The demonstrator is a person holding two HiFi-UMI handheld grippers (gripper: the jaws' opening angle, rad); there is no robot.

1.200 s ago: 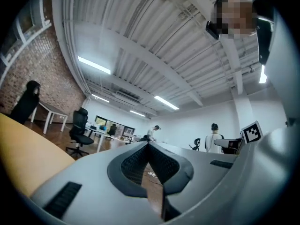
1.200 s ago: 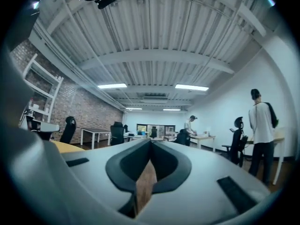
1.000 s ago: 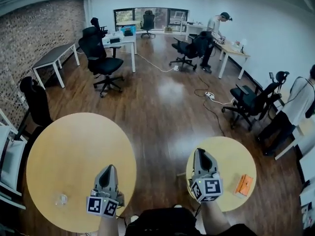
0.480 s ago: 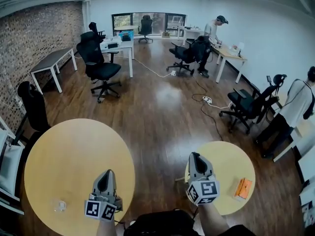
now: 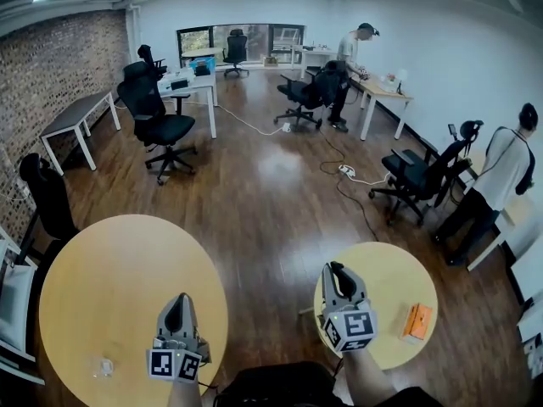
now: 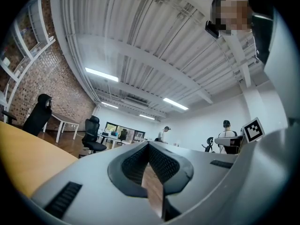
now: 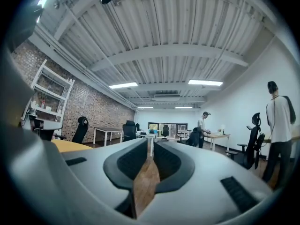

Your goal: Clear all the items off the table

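A small clear cup [image 5: 104, 366] stands near the front left of the large round yellow table [image 5: 127, 270]. An orange flat pack [image 5: 417, 321] lies at the right side of the small round yellow table [image 5: 386, 270]. My left gripper [image 5: 176, 300] hovers over the large table's front right part, to the right of the cup, shut and empty; its tips meet in the left gripper view [image 6: 149, 145]. My right gripper [image 5: 336, 268] is over the small table's left edge, left of the pack. Its jaws have just been opening to a narrow gap [image 7: 151, 146], nothing between them.
Dark wood floor runs between the two tables. A white chair [image 5: 13, 303] and a black chair [image 5: 47, 197] stand left of the large table. Black office chairs [image 5: 416, 176], a floor cable [image 5: 352, 185], a standing person [image 5: 501, 176] and desks lie beyond.
Both tables and both grippers sit a little lower in the head view than before. Neither the cup nor the orange pack has moved on its table.
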